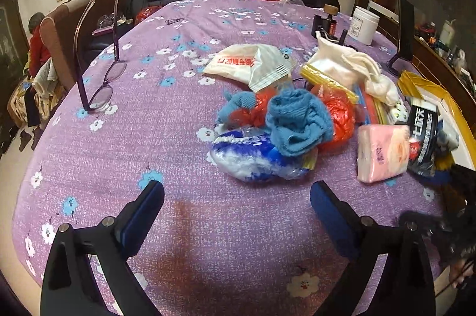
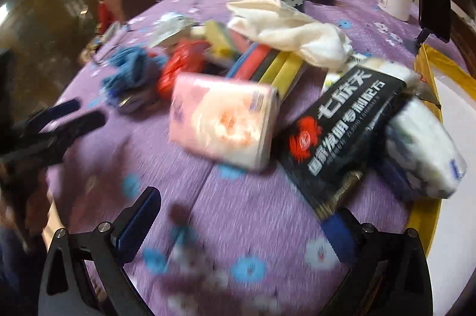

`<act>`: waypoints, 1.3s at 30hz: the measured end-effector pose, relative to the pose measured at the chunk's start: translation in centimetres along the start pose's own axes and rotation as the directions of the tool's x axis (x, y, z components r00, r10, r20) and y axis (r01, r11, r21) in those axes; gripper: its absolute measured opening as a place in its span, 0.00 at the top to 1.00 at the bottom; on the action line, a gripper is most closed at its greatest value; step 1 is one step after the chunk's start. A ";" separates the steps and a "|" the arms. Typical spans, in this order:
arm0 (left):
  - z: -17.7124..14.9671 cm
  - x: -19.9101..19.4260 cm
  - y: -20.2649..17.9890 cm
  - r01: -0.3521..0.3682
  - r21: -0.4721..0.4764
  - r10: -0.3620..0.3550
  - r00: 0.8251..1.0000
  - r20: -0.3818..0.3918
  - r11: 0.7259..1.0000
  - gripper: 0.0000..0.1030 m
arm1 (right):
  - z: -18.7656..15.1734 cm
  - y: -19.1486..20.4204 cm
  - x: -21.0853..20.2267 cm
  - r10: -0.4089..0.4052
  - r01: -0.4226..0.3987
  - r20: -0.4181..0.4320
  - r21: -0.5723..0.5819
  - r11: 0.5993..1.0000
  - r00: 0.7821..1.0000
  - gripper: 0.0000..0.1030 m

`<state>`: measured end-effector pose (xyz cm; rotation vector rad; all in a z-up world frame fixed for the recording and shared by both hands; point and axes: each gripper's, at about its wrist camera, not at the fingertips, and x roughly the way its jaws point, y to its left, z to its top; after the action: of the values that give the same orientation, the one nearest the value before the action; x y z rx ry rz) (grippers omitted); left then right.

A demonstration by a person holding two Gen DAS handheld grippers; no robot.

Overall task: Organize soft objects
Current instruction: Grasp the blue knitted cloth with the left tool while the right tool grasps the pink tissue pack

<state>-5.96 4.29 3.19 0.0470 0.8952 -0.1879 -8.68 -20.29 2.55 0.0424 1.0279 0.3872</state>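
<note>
My left gripper (image 1: 237, 198) hangs over the purple flower cloth (image 1: 184, 48) with its two fingers wide apart and nothing between them. Just past the fingers lies the blue knitted thing (image 1: 297, 119), and I use it as my landmark. A blue and white plastic pack (image 1: 247, 158) lies under its near edge. Red plastic bags (image 1: 339, 114) are bunched against its far and right sides. Behind it lies a white bag with red letters (image 1: 244, 61). To its right, further back, is a white cloth (image 1: 351, 66) on some coloured strips. To its right and nearer me lies a pink tissue pack (image 1: 382, 152), touching a black packet (image 1: 422, 131). Far to its left stands a pair of glasses (image 1: 102, 84).

My right gripper (image 2: 242, 204) is also spread wide and holds nothing. This view is blurry. The pink tissue pack (image 2: 223, 119) lies just ahead of the fingers. The blue knitted thing (image 2: 131, 69) is to its left. The black packet (image 2: 342, 131) touches its right side, and a white pack (image 2: 422, 146) lies beyond that. The white cloth (image 2: 285, 27) is behind the pink pack. My left gripper (image 2: 86, 112) shows at the left edge.
</note>
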 end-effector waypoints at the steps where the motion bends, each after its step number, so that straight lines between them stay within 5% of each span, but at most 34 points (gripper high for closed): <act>1: 0.1 -0.1 -0.2 -0.001 0.009 0.001 1.000 0.003 1.000 0.04 | -0.7 0.0 -0.8 0.002 -0.001 0.019 -0.016 1.000 1.000 0.01; 5: 0.9 -0.1 -0.9 -0.013 0.030 0.013 1.000 0.010 0.999 0.04 | -2.9 1.2 -5.0 0.066 -0.050 0.145 -0.115 0.992 0.987 0.07; 10: 2.9 0.4 -2.3 -0.040 0.056 0.039 0.999 0.028 0.998 0.04 | -6.1 4.0 -9.9 0.073 0.046 0.422 -0.266 0.963 0.904 0.08; 14: 4.3 2.1 -3.6 -0.074 0.079 0.074 0.997 0.009 0.994 0.13 | -6.7 4.8 -9.0 0.037 0.082 0.377 -0.295 0.952 0.925 0.05; 19: 4.9 5.0 -4.2 -0.024 0.064 0.029 0.997 -0.076 0.998 0.62 | -5.6 4.3 -8.6 0.038 0.071 0.336 -0.308 0.949 0.941 0.11; 28: 2.5 1.4 -3.4 0.025 0.039 -0.024 1.000 -0.011 0.999 0.68 | 1.6 3.2 -4.1 0.039 0.038 0.166 -0.441 0.897 0.985 0.11; 33: 0.9 -0.5 -2.4 0.055 0.029 -0.055 0.998 0.005 0.998 0.68 | 5.9 1.9 -0.3 0.032 0.007 0.093 -0.393 0.919 0.995 0.11; 39: -0.6 -1.7 -1.3 0.068 0.012 -0.068 0.998 0.017 0.998 0.68 | 5.1 2.6 2.1 0.075 -0.088 -0.048 -0.398 0.913 0.996 0.11</act>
<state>-7.69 3.37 4.18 0.0254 0.8790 -0.2567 -4.24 -16.41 4.00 -0.2911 0.9629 0.6709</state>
